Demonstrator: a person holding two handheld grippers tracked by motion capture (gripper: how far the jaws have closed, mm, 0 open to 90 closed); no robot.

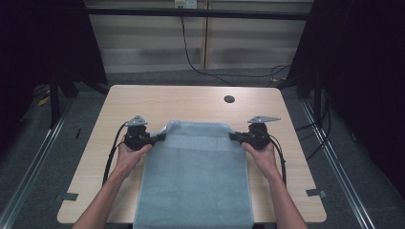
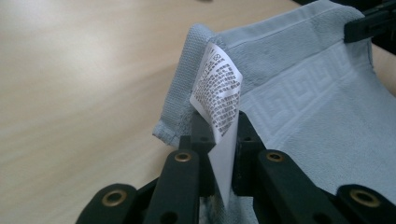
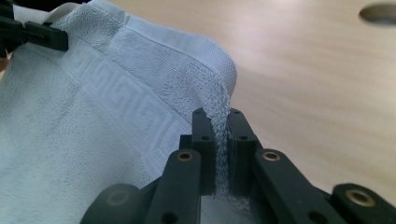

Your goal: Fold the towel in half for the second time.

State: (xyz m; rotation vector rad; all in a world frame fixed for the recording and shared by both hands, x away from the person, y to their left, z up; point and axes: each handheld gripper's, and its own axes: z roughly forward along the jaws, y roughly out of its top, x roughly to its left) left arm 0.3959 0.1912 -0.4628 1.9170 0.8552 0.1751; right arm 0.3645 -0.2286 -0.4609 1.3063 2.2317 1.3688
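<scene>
White care tag (image 2: 219, 100) on the towel (image 2: 299, 93) bears print (too blurred to read).

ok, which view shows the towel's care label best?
The left gripper view: the care label stands close up with its print visible, pinched with the towel edge in the left gripper. The right gripper view shows a white sliver at the far corner. In the high view it is too small to make out.

A light wooden desk (image 1: 157, 102) stands on grey floor (image 1: 28, 157); pale wall panels (image 1: 148, 43) behind, dark curtains (image 1: 367, 71) flanking.
</scene>
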